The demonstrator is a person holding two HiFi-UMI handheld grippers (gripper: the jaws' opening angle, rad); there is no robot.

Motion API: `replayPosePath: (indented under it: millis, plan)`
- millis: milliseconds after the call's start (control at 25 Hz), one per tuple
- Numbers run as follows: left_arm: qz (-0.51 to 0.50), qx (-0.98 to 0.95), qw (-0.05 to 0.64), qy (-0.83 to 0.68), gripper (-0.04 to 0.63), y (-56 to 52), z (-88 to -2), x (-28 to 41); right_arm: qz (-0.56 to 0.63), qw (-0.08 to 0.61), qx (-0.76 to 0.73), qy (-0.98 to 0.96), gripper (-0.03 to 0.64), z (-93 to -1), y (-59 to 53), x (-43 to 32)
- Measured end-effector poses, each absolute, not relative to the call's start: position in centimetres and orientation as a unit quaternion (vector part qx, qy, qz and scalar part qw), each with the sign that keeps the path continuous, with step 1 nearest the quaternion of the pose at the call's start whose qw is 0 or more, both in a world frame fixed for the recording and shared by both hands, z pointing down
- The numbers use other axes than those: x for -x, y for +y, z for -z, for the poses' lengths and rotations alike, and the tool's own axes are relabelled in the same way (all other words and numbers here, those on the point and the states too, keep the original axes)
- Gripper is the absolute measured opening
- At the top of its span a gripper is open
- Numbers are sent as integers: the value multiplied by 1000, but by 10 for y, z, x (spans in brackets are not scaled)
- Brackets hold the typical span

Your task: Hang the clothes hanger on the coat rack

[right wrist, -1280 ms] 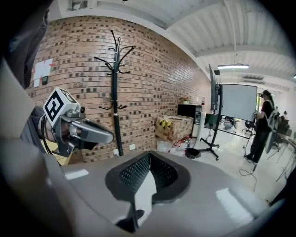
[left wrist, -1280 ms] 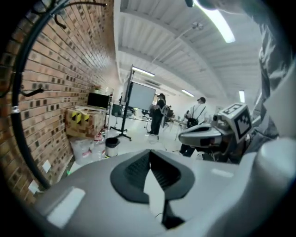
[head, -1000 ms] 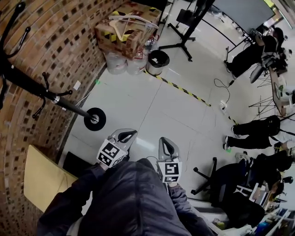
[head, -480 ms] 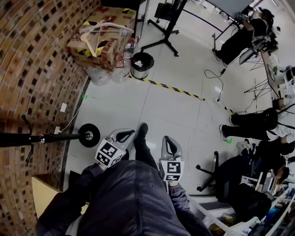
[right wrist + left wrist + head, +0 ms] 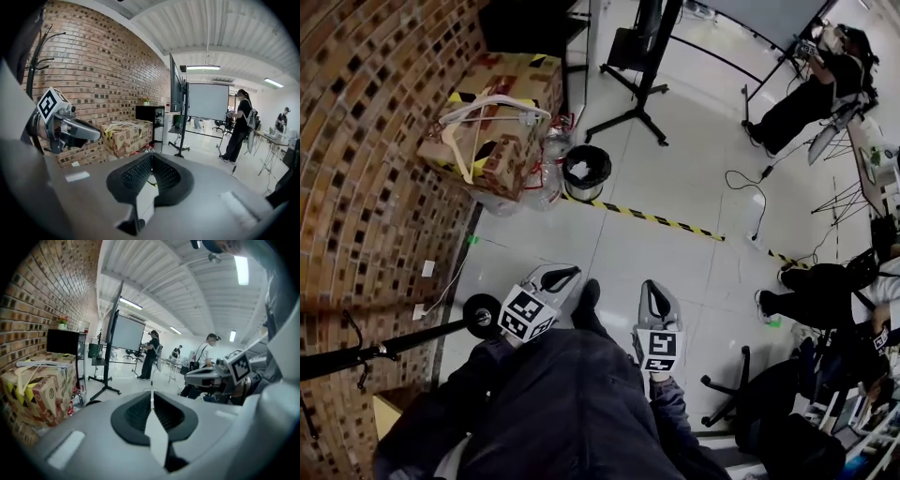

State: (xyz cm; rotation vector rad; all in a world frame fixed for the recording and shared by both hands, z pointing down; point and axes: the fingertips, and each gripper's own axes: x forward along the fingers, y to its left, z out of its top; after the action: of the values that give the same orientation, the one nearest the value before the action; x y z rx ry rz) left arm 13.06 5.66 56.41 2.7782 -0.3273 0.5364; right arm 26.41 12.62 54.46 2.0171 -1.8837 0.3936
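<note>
Brick wall flanks box, hanger seemingly atop it.

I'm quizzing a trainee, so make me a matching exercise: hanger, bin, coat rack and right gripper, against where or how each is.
1 hanger
2 bin
3 coat rack
4 right gripper

A jaws shut, empty
B lying on the cardboard box
C standing on a round base
D on the floor by the striped tape

Pairs: 1-B, 2-D, 3-C, 4-A
</note>
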Motion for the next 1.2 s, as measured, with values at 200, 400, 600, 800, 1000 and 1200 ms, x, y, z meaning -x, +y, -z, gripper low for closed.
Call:
replayPosePath:
  millis: [200, 400, 600, 800, 1000, 1200]
  plan:
    - [-187, -965, 129, -132, 28, -5, -546, -175, -139, 176, -692, -686, 16, -548, 60, -308]
    - [-199, -956, 147, -159, 31, -51, -551, -185, -151, 178, -667, -707, 32, -557, 6, -322]
    - [-198, -950, 163, -178, 35, -99, -563, -182, -155, 198, -643, -723, 51, -568, -47, -322]
    - [-191, -949, 173, -183, 46, -176, -570, -188, -148, 222, -622, -736, 95, -571, -130, -327]
    - [-169, -951, 170, -197, 66, -261, -558, -190, -121, 238, -597, -756, 107, -562, -234, -326]
    - [-159, -940, 173, -246, 81, -327, -555, -153, -105, 254, -554, -785, 110, -555, -318, -289]
